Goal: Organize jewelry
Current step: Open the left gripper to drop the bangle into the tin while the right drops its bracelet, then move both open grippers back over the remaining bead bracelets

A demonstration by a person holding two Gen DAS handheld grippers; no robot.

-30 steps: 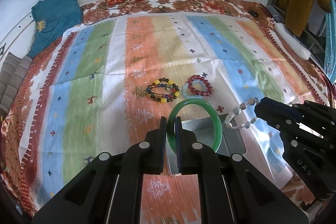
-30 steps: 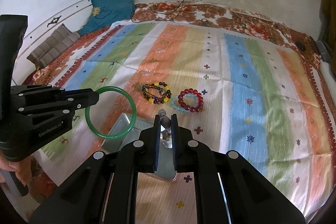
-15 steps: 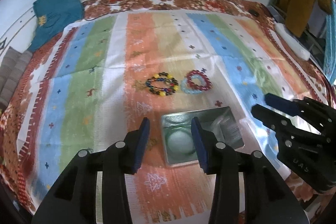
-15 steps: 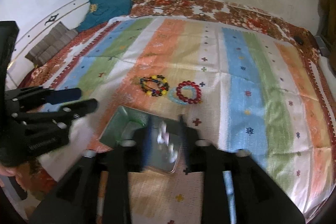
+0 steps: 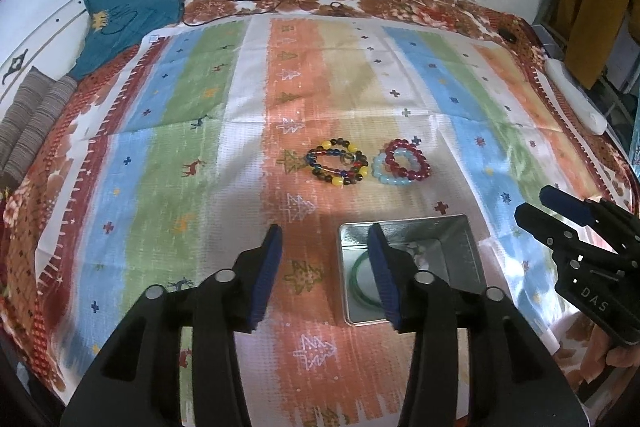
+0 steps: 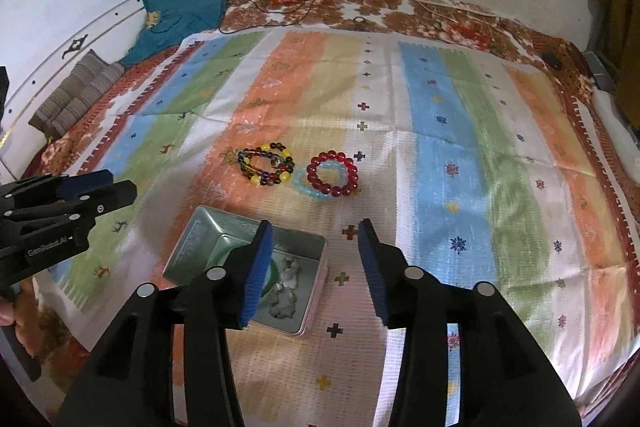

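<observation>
Left wrist view, left gripper (image 5: 324,247) opening, empty, lower centre, metal tin (image 5: 460,231) with green bangle (image 5: 360,281) beneath, right gripper (image 6: 316,243) opening, empty, beaded bracelets (image 5: 338,163) centre frame.

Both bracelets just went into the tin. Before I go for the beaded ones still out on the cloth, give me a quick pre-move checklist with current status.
1. Left gripper empty: ok, jaws opening, nothing between them.
2. Right gripper empty: ok, jaws opening, nothing between them.
3. Green bangle inside the metal tin: ok, lying on the bottom.
4. Pale stone bracelet inside the tin: ok, beside the bangle.
5. Multicolour bead bracelets reachable: ok, lying clear on the striped cloth beyond the tin.
6. Red bead bracelet free to lift alone: cannot tell, it overlaps the light blue bracelet.
</observation>
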